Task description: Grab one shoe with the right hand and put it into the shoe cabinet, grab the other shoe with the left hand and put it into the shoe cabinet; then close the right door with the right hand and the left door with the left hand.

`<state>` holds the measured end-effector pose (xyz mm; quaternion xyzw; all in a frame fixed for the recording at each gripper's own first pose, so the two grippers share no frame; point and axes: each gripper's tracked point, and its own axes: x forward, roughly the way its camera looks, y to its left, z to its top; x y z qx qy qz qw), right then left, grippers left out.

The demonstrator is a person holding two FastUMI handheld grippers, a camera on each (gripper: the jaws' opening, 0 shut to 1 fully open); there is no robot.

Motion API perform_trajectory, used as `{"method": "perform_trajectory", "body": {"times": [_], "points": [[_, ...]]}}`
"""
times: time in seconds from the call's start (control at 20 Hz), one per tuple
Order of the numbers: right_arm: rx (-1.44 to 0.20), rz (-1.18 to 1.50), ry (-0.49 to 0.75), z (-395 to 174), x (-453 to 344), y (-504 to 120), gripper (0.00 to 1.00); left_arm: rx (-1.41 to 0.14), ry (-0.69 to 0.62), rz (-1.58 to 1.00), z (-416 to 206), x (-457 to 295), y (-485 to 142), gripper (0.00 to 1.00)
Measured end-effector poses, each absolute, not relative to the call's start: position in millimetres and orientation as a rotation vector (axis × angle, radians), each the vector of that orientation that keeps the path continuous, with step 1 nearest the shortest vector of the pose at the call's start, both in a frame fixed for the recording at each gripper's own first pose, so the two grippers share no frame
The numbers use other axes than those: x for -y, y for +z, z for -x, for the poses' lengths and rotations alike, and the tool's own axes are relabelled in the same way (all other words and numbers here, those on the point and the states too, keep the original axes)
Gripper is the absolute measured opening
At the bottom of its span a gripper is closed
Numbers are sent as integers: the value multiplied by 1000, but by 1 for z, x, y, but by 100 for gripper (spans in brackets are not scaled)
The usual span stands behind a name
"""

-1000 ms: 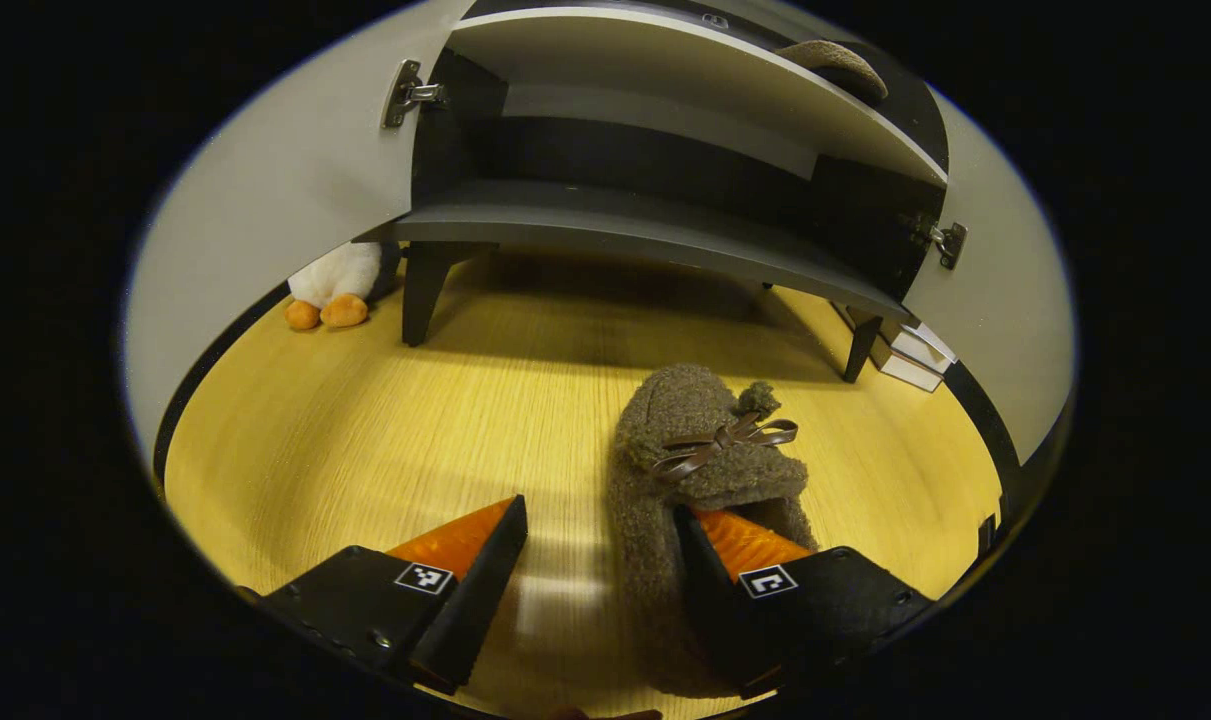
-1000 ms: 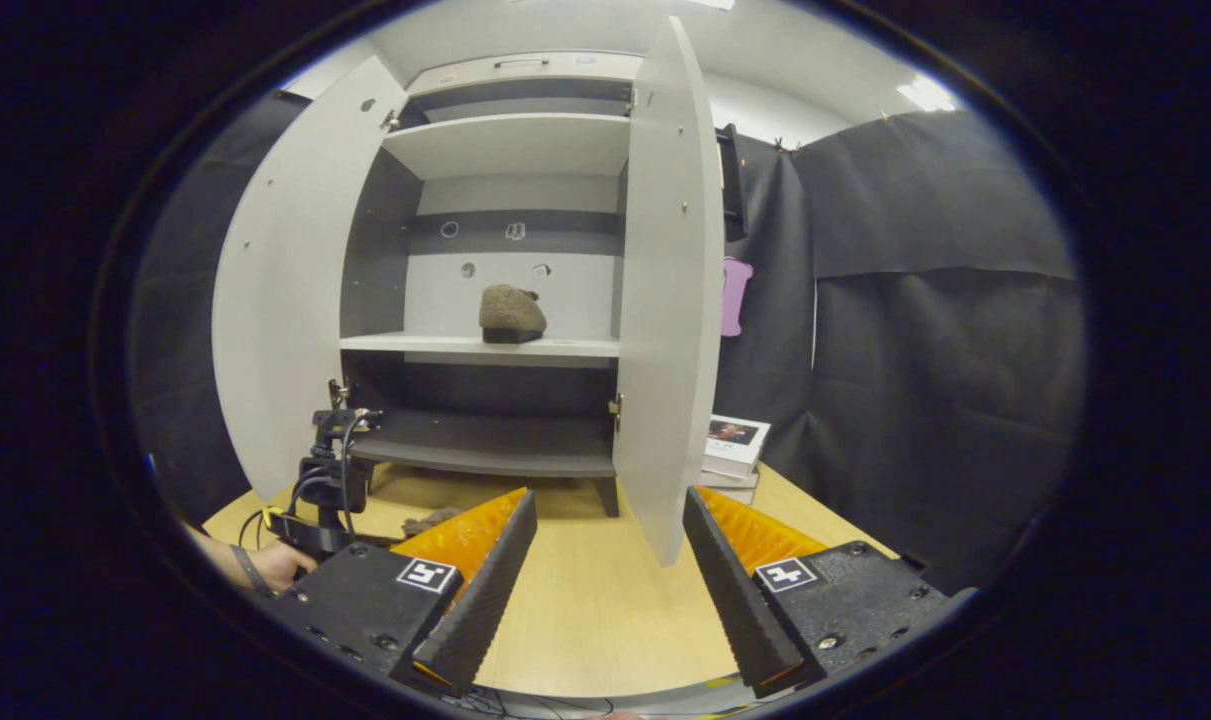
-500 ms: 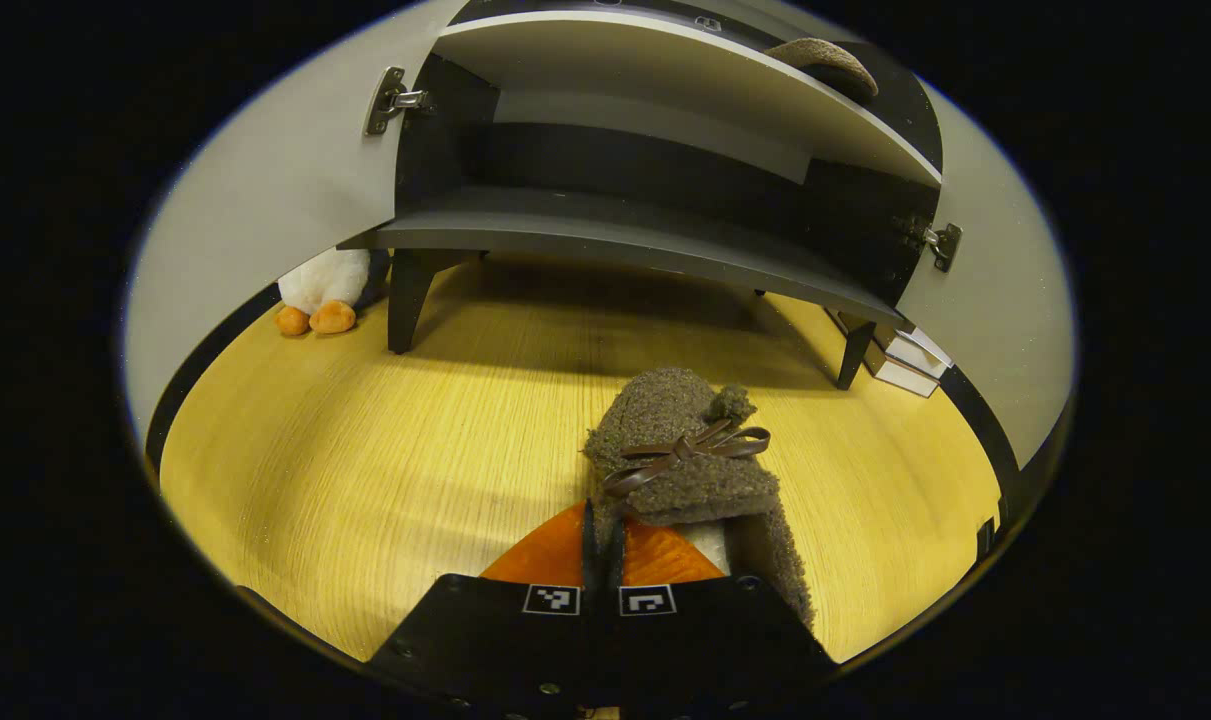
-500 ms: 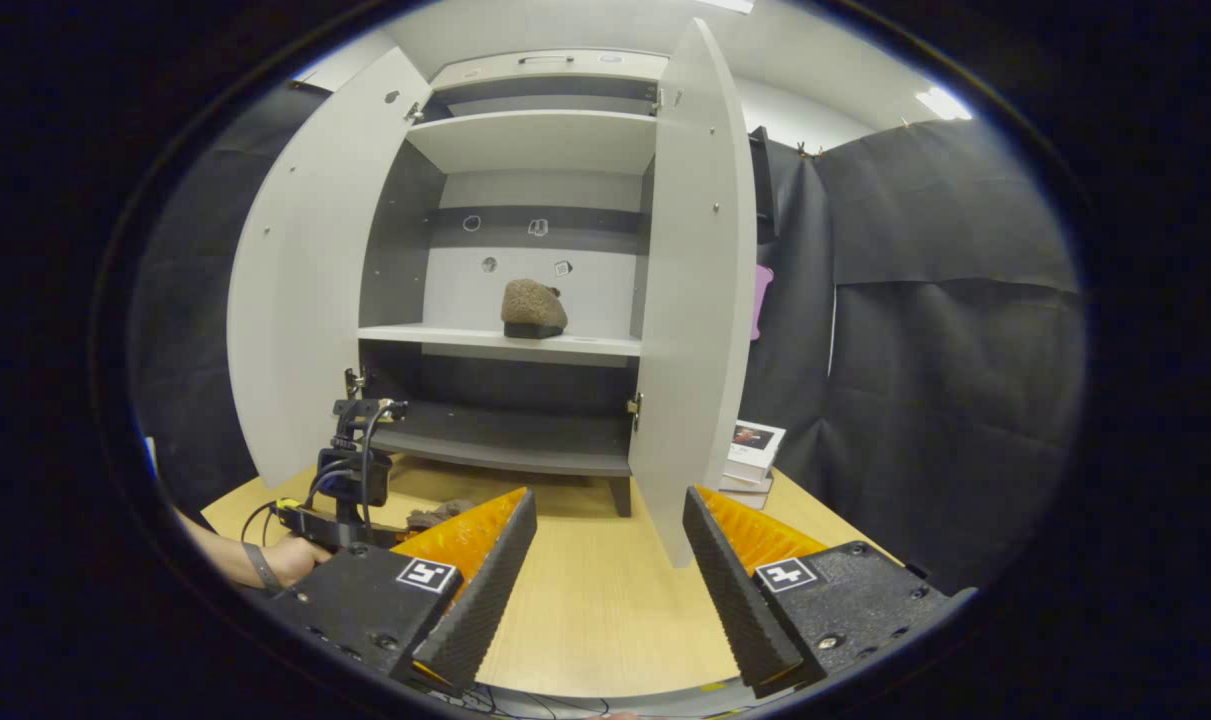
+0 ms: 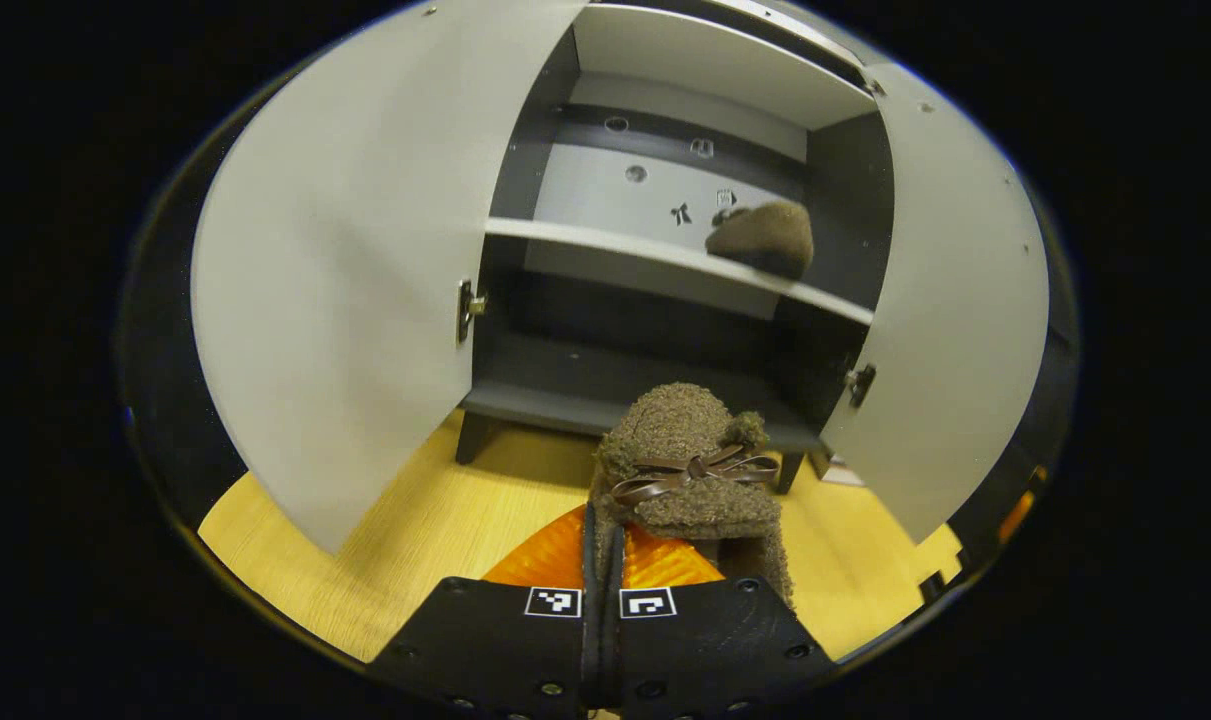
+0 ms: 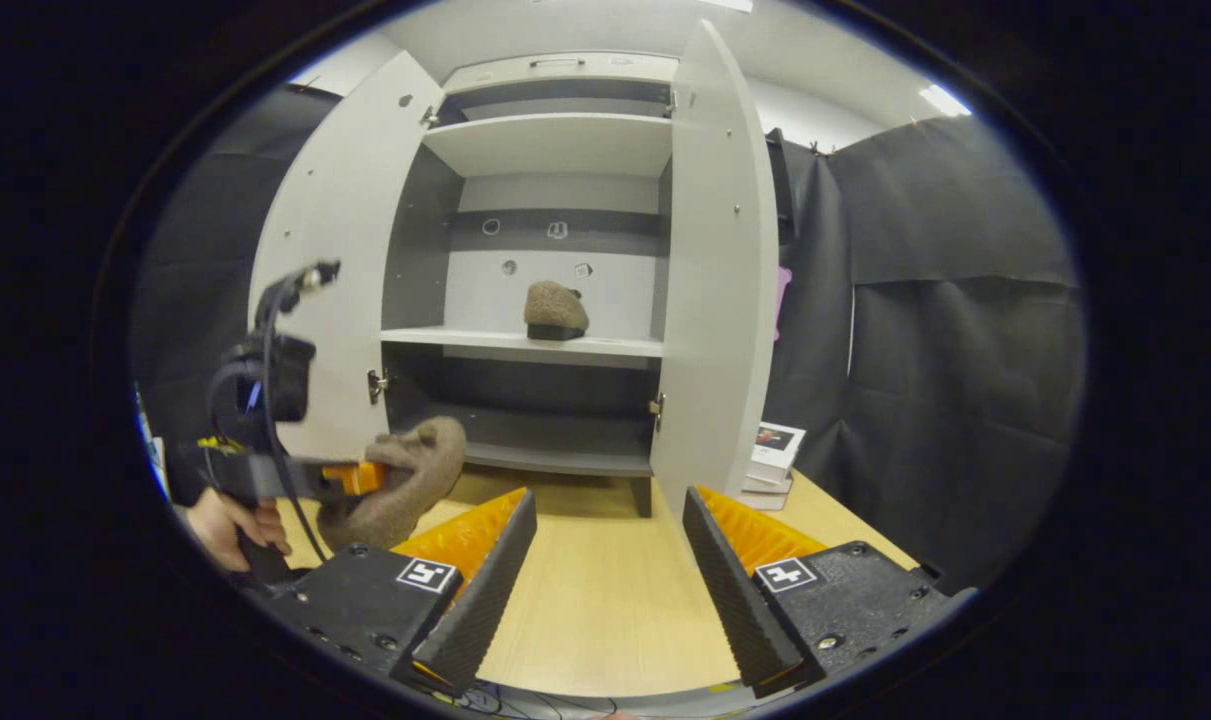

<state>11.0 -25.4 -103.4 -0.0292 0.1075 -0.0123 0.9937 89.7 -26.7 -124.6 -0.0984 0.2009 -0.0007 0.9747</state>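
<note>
My left gripper (image 5: 601,540) is shut on the heel side of a brown fuzzy slipper (image 5: 690,460) with a bow, held above the wooden table in front of the grey shoe cabinet (image 5: 565,405). The right gripper view shows that gripper (image 6: 350,478) at the left, held by a hand (image 6: 220,520), with the slipper (image 6: 410,480) hanging from it. The other slipper (image 5: 765,238) rests on the middle shelf (image 6: 555,310). Both cabinet doors, the left door (image 5: 335,290) and the right door (image 6: 715,290), stand wide open. My right gripper (image 6: 605,560) is open over the table, holding nothing.
A stack of books (image 6: 775,455) lies on the table to the right of the cabinet, behind the right door. The light wooden tabletop (image 6: 595,610) stretches between my right gripper and the cabinet's legs. Black cloth walls surround the booth.
My left gripper went from open around the slipper's heel to shut on it, then rose off the table with the slipper towards the cabinet. The right gripper has barely moved.
</note>
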Motion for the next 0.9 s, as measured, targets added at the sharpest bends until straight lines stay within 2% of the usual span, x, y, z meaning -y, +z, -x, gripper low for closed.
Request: {"method": "perform_trajectory", "body": {"times": [0.2, 0.4, 0.65, 0.9], "points": [[-205, 67, -11, -8, 21, -102, 94, -223, -45, 223, -142, 42, -5, 0], [-191, 53, -15, -6, 22, -98, 94, -142, -18, 175, -232, 41, 70, 0], [-180, 43, -34, -1, 26, -95, 94, -321, 25, 148, -350, 30, 55, 0], [-175, 35, -76, -4, 39, -92, 94, -497, 98, 149, -421, 9, 18, 0]]}}
